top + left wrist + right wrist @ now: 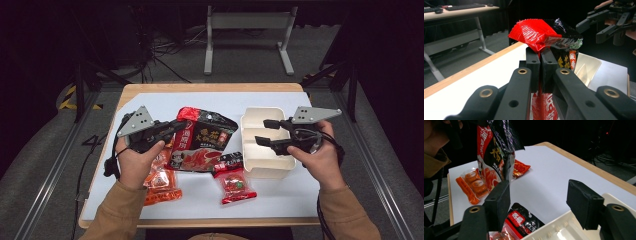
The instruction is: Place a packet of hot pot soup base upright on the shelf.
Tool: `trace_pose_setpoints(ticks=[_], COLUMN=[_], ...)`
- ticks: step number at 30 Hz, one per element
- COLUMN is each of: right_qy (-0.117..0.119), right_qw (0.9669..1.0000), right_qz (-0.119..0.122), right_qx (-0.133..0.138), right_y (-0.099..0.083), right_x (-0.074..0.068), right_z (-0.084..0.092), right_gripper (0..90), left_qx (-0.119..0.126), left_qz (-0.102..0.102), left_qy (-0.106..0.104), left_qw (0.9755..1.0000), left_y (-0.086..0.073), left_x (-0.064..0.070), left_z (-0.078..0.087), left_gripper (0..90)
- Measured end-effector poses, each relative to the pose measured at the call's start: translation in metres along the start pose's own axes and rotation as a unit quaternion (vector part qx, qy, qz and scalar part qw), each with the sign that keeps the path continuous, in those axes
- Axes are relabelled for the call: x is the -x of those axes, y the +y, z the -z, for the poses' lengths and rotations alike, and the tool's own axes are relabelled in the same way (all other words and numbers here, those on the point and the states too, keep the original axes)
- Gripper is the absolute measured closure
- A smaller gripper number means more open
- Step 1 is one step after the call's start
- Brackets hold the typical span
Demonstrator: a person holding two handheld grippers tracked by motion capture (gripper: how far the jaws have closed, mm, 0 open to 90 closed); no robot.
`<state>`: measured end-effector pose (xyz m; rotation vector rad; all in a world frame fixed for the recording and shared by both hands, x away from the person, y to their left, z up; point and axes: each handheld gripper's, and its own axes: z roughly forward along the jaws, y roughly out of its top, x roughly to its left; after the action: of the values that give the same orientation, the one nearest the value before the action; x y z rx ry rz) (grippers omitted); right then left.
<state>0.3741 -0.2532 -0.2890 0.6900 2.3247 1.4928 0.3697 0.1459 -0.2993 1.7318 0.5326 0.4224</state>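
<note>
White worktop (280,102) carries loose snack packets. Left gripper (176,126) pinches the black-red pouch (202,140), lifted. Right gripper (264,132) gapes empty above the tray (270,167), seemingly unfilled.

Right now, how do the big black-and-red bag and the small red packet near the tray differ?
The big bag is clamped at its red edge by the shut left gripper and lifted; the small packet lies flat on the table, untouched. The big bag is much larger and mostly black; the packet mostly red. Both are sealed food packs.

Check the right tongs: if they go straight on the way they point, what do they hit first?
Probably the large black-and-red snack bag held up by the left tongs. The open right tongs point across the cream plastic tray toward it; depth is unclear.
</note>
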Motion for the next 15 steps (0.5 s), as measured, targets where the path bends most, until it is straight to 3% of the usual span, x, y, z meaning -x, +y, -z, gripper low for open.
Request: trace_pose_setpoints(ticks=[15], right_qy=[0.046], right_qw=[0.9989], right_qz=[-0.004], right_qx=[-0.006], right_y=[0.016], right_x=[-0.016], right_z=[-0.041], right_gripper=[33.0], left_qx=[0.01], left_qz=[0.002], left_qy=[-0.006], left_qw=[0.9999], left_y=[0.0], left_x=[0.003], left_z=[-0.001], left_gripper=[87.1])
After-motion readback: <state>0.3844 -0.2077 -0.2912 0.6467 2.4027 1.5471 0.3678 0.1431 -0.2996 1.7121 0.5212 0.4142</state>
